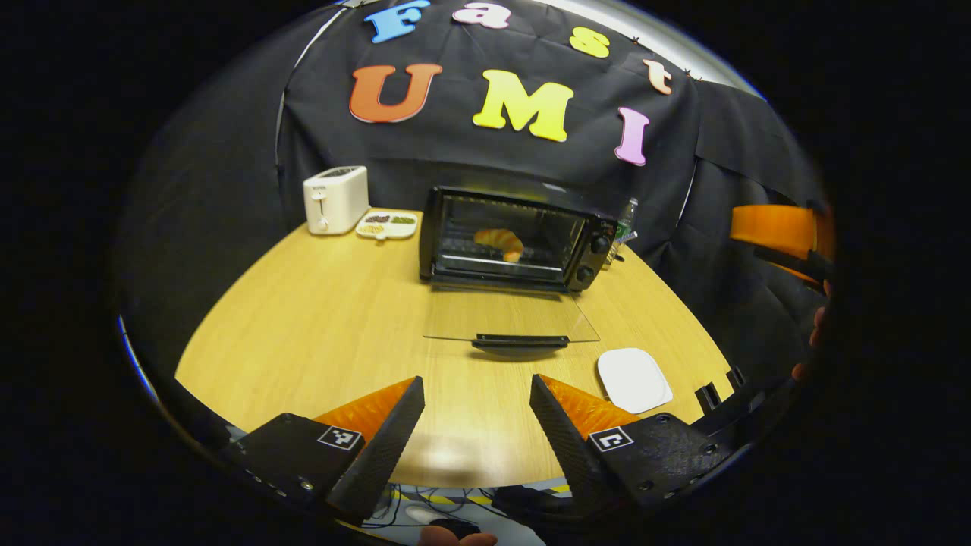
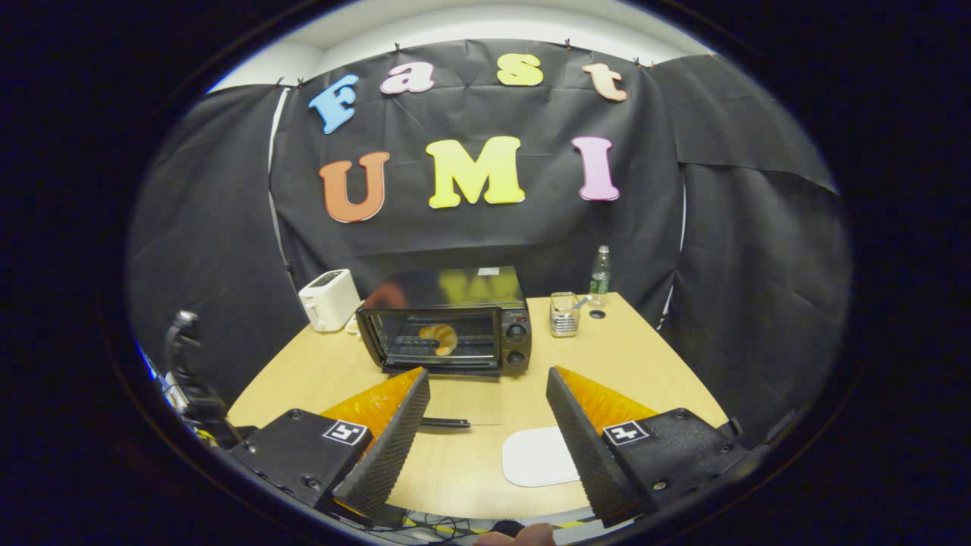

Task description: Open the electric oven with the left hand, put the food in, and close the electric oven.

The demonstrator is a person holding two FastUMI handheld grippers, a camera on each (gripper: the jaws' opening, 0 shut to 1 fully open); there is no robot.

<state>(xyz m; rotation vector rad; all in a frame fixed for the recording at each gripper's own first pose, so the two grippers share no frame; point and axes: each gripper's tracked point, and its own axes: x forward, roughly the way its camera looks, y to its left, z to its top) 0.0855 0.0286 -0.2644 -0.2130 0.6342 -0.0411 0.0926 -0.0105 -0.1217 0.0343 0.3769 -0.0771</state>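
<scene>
Booth draped in black cloth; light wooden bench [image 1: 318, 318]. The electric oven [image 1: 516, 239] stands toward the back of the bench with its glass door [image 1: 508, 318] folded flat toward me, and the croissant [image 1: 501, 243] lies inside on the rack, so closing looks to be what remains. The white plate [image 1: 633, 379] sits bare just right of the door, probably where the food came from. My left gripper [image 1: 476, 425] and right gripper [image 2: 487, 432] hover near the bench's front edge, fingers wide apart, grasping nothing. The toaster [image 1: 335, 199] and divided snack tray [image 1: 387, 224] are back-left; tray contents too small to identify. The glass door barely registers in the right gripper view.
</scene>
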